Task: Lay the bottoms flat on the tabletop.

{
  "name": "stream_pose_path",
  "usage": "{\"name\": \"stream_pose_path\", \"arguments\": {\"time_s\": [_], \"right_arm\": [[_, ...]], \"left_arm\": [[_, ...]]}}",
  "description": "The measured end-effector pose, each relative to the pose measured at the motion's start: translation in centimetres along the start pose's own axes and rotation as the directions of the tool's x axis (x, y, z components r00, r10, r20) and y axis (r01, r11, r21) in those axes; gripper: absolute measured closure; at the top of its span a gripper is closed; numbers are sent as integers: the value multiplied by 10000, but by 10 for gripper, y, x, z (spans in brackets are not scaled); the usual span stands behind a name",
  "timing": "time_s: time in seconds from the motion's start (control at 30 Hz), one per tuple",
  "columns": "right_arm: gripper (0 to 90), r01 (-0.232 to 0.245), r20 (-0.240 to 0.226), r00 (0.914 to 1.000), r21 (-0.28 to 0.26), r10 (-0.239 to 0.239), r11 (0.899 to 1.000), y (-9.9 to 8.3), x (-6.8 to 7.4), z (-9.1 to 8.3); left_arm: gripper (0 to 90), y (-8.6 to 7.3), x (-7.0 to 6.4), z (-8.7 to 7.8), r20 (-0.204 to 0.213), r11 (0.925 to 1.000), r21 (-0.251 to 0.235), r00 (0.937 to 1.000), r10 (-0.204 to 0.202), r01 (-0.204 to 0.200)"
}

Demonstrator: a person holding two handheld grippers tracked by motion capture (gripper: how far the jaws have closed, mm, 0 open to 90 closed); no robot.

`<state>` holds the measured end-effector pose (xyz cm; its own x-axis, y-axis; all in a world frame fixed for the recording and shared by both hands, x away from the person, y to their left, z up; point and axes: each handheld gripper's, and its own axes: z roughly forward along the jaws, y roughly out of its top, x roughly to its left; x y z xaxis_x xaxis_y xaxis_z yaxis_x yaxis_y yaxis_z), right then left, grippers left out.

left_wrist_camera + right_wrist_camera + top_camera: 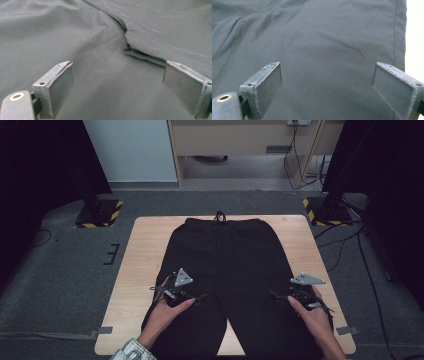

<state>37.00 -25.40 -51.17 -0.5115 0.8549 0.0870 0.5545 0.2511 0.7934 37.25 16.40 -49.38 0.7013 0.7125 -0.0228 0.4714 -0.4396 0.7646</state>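
Black shorts (225,265) lie flat on the wooden table (145,250), waistband and drawstring at the far edge, legs toward the person. My left gripper (181,290) hovers over the left leg, open, with dark cloth (100,62) and a pocket fold (140,53) between and beyond its jaws. My right gripper (300,292) hovers over the right leg, open, above smooth fabric (324,55) near the leg's outer seam (395,37). Nothing is held in either one.
The table stands on grey carpet. Two black stands with yellow-striped bases (97,212) (325,210) flank its far corners. Cables (350,240) trail on the floor at the right. A wooden cabinet (240,140) is at the back.
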Motion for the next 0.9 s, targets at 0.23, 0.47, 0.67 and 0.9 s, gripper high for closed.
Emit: {"name": "stream_pose_path", "arguments": {"time_s": [0.23, 0.47, 0.67, 0.9], "right_arm": [[87, 43, 438, 9990, 395, -61, 9992, -12, -7, -11], [87, 145, 725, 9972, 701, -196, 9974, -19, -21, -21], [81, -177, 977, 9952, 730, 105, 9972, -25, -37, -30], [76, -660, 1402, 9886, 729, 553, 9952, -30, -55, -34]], "left_arm": [[82, -14, 14, -18, -356, 9996, -3, 9990, -285, 285], [59, -30, 26, -35, -528, 9990, 176, 9978, -400, 410], [54, -42, 46, -50, -834, 9954, 28, 9920, -948, 953], [55, -65, 78, -72, -1610, 9895, -75, 9764, -1438, 1445]]}}
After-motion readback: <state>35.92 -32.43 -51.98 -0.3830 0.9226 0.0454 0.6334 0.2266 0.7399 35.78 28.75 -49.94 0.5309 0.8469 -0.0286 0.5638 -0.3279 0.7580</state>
